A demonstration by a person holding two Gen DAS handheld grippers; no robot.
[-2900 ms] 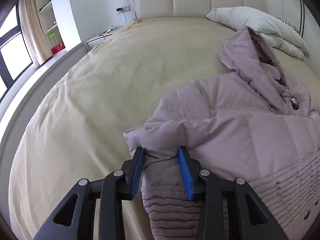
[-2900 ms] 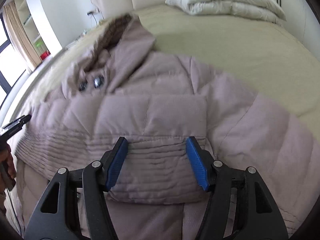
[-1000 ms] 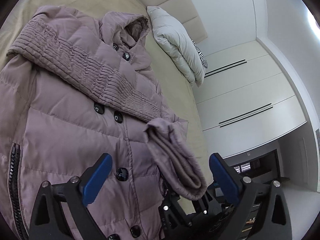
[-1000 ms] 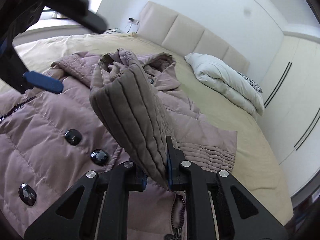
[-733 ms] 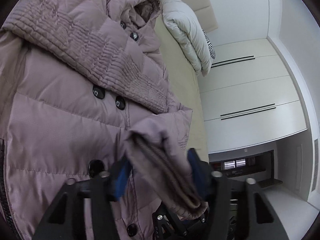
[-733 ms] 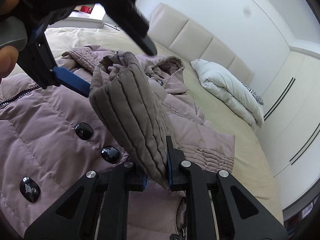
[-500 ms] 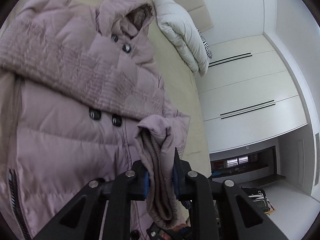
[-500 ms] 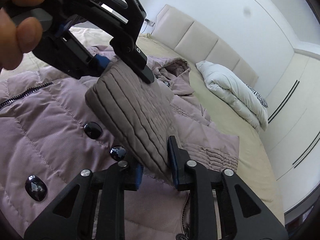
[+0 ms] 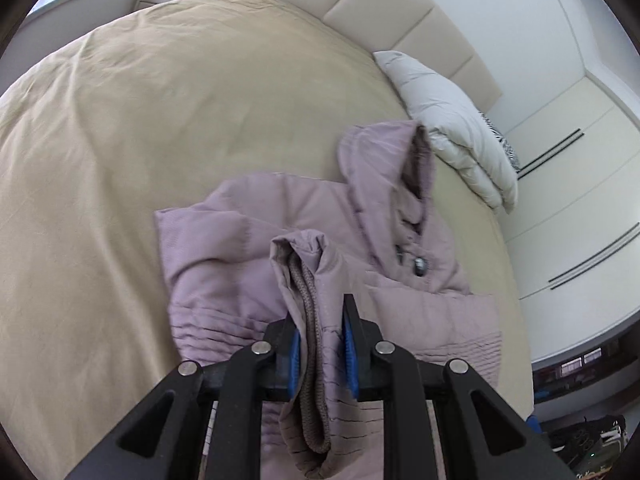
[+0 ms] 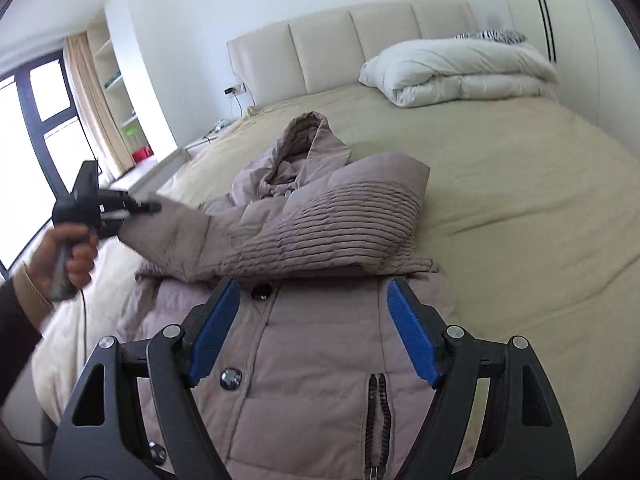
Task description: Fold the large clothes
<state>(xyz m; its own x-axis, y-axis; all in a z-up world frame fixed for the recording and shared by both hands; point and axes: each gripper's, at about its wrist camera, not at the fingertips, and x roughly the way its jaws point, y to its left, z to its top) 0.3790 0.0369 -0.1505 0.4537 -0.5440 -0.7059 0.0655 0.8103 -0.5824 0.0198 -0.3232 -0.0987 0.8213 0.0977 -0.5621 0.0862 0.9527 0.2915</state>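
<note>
Folding is under way on the mauve padded coat [image 10: 320, 380], which lies front-up on the tan bedspread [image 9: 140, 120], hood [image 10: 308, 140] towards the headboard. One sleeve [image 10: 340, 220] lies folded across the chest, its quilted ribbing running in close parallel lines. The second sleeve's cuff [image 9: 316, 320] is clamped between the blue pads of the left gripper [image 9: 320, 354] and held lifted above the coat body; in the right wrist view the same gripper [image 10: 140, 208] shows at the left, in the person's hand [image 10: 68, 256], with the sleeve stretched out from it.

The right gripper [image 10: 312, 336] hovers over the buttoned front with its jaws opening; nothing is pinched between them, only the coat's placket lying below.

Judged progress: roughly a third. Left to do, as I read it: lay the held sleeve across, then fold the body up from the hem, and deal with the hood.

Materials:
- shell: smooth, slightly glossy woven fabric, puffy, stitched in broad horizontal channels
- cuff lining: brown rib knit, visible inside the gripped opening
- hood: lined darker brown, standing up in a soft peak
- buttons [image 10: 231, 379]: dark, domed, shiny
- pocket zip [image 10: 378, 412]: dark teeth, vertical
- white duvet [image 10: 460, 68]: bulky, rolled, well apart from the coat
</note>
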